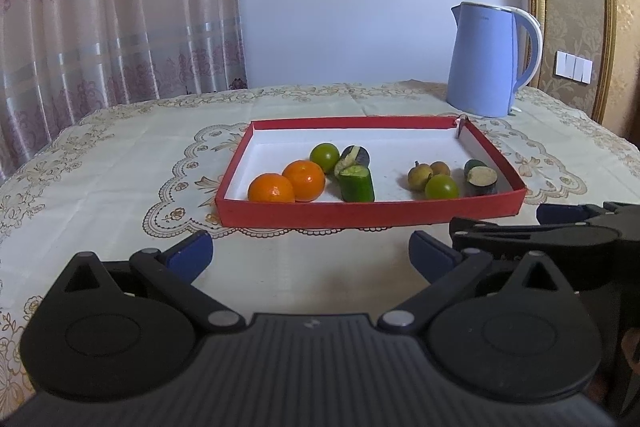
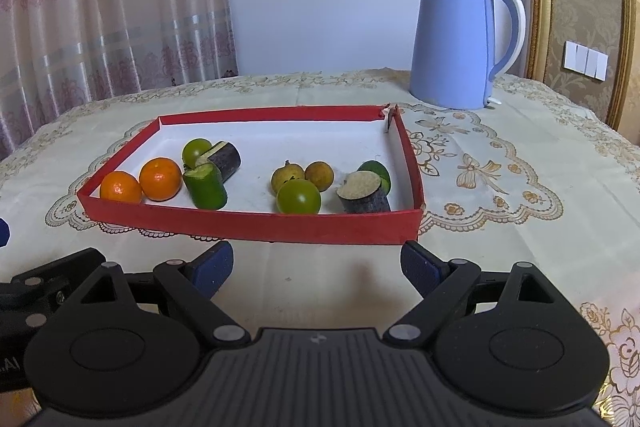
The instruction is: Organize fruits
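Fruits: two oranges, green citrus, two longans and cut sugarcane pieces lie in the red tray, just ahead of my tools.
Left tool: fingers apart, holding nothing.
Right tool: fingers apart, holding nothing, beside my left.
Kettle: blue, beyond the tray, on the table.

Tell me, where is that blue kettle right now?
The blue kettle stands on the tablecloth behind the red tray's far right corner, upper right in both views, near the gold frame.
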The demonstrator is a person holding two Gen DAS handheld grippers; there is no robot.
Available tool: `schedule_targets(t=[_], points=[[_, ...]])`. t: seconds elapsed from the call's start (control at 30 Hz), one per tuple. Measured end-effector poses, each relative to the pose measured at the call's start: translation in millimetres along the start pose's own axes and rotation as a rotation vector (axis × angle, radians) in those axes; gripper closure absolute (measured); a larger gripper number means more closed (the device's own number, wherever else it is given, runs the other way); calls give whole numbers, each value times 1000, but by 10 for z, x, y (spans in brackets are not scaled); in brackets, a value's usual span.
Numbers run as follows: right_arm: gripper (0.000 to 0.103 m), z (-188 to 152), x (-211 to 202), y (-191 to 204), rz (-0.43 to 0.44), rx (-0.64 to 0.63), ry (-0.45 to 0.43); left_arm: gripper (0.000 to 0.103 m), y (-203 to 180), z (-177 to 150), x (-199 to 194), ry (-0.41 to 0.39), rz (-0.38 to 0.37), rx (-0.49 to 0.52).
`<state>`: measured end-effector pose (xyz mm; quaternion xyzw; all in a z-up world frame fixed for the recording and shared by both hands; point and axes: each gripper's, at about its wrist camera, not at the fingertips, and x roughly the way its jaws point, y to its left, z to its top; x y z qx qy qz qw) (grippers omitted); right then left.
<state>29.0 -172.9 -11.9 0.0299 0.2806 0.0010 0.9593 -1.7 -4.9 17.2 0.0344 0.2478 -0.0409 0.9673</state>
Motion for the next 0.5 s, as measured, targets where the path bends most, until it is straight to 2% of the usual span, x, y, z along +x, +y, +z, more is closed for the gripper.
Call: schedule_targets(t=[0.5], points=[[12,-2,37,39,-4,-12,4,0,0,-22,31,-9,5,3]])
